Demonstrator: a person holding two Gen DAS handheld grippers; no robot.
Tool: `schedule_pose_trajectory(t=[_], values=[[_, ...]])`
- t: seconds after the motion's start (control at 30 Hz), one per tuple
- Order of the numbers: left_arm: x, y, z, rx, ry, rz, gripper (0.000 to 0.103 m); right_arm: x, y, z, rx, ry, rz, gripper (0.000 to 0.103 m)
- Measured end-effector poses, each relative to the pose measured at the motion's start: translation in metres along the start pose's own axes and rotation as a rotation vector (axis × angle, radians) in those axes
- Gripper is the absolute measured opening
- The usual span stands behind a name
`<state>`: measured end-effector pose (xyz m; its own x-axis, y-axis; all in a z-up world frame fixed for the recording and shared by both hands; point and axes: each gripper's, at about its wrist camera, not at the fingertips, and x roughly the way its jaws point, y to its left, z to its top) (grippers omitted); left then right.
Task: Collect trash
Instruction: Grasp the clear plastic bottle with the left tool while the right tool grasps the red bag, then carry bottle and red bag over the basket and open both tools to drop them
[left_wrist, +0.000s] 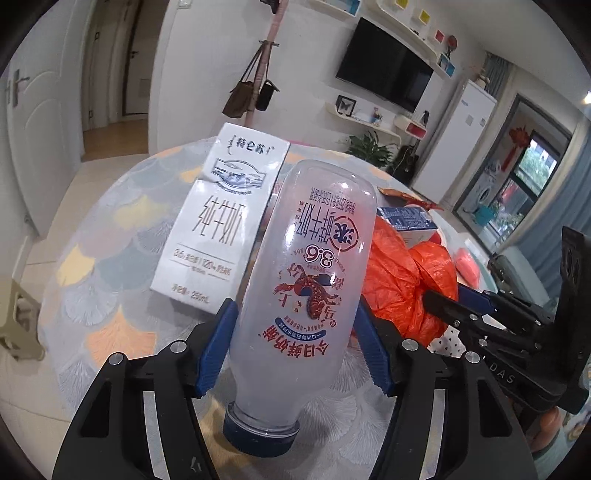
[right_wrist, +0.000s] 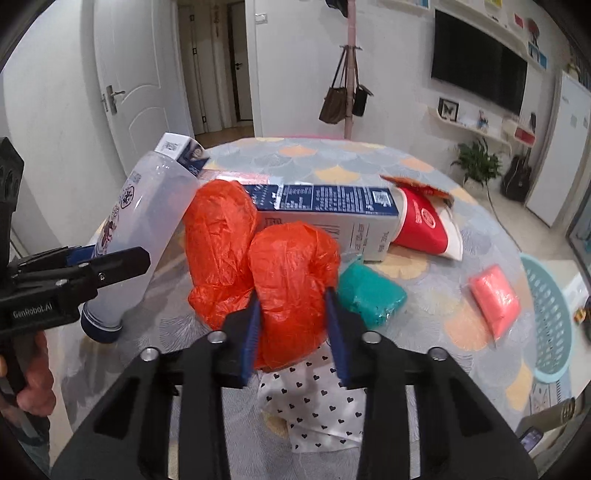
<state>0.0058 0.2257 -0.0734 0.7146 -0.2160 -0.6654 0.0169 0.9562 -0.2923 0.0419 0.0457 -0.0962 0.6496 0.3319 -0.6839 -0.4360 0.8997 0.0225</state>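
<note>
Gripping both sides at once: left gripper (left_wrist: 291, 345) has its blue pads (left_wrist: 216, 349) pressed on the flanks of the milk bottle (left_wrist: 306, 288), jaws at a medium width set by the bottle body. Bottle is cloudy, printed in red and blue, dark blue cap (left_wrist: 260, 434) toward the camera, base pointing away and tilted right. From the right wrist view the same bottle (right_wrist: 147, 229) slopes cap-down, cap low near the tablecloth (right_wrist: 369, 162); whether the cap touches the cloth cannot be told. Left gripper (right_wrist: 122, 260) enters that view from the left edge, angled downward, with part of a hand (right_wrist: 35, 373) on its handle.

Right gripper (right_wrist: 293, 334) points forward and down over the table's near edge. Jaws narrow, blue pads (right_wrist: 253, 338) pinching the near lobe of the crumpled orange plastic bag (right_wrist: 291, 280); bag bulges out above and between the fingers. Second lobe sits just left, against the bottle.

Under the right gripper: white paper with black hearts (right_wrist: 314, 402). Behind the bag lies a blue-and-white milk carton (right_wrist: 332, 214) on its side, a red paper cup (right_wrist: 421, 225) touching its right end. Teal packet (right_wrist: 369, 295) just right of the bag, pink packet (right_wrist: 495, 299) further right. White milk carton (left_wrist: 221, 221) sits just left of the bottle in the left wrist view. Teal laundry basket (right_wrist: 550, 317) stands off the table's right side.
</note>
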Motion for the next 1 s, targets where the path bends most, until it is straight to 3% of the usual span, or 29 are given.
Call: schedule_pose_trajectory(t=[0.23,0.47,1.0], values=[[-0.024,-0.022,0.003,0.025,-0.063,-0.044,0.061,-0.033,-0.01,0.004,0.015,-0.075,-0.027,0.022],[-0.032,-0.067,0.02,0.089,-0.106,-0.099,0.061,-0.067,-0.049,0.01,0.074,-0.149,-0.091,0.022],[0.029,-0.212,0.064,0.258,-0.079,-0.209,0.061,-0.117,-0.193,0.005,0.246,-0.249,-0.332,0.022]])
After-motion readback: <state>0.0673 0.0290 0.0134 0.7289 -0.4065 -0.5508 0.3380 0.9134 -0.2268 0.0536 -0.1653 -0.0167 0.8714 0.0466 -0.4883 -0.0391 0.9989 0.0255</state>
